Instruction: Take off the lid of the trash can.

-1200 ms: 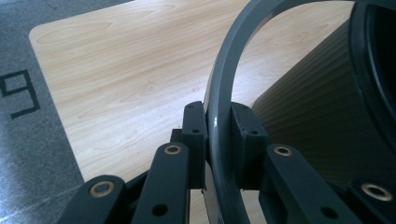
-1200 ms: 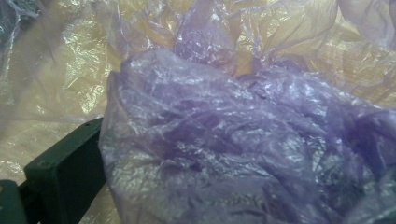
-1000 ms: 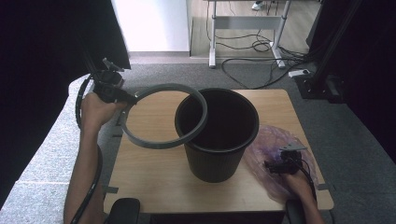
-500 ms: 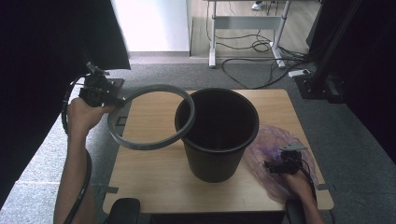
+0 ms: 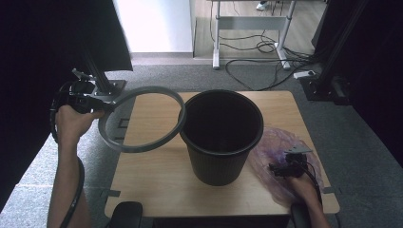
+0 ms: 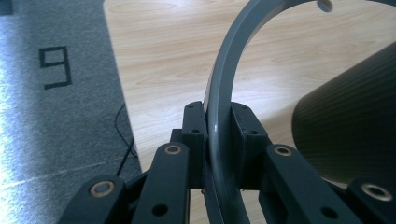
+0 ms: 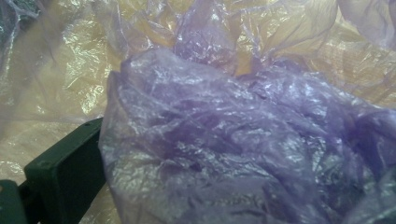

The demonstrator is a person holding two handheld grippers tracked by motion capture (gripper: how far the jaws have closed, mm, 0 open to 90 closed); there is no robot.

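From above, a wooden table (image 5: pixel 157 175) stands on grey carpet (image 5: pixel 361 156), cables beyond; the left gripper (image 5: pixel 102 105) holds a grey ring (image 5: pixel 142 145) beside the black bin (image 5: pixel 223 142); its own view shows jaws clamped on the ring (image 6: pixel 217 116); the right gripper (image 5: pixel 278 168) sits on a purple bag (image 5: pixel 275 142), whose film (image 7: pixel 233 140) hides its jaws' grip.

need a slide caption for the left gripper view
Left tongs clamp the grey ring beside the black bin.
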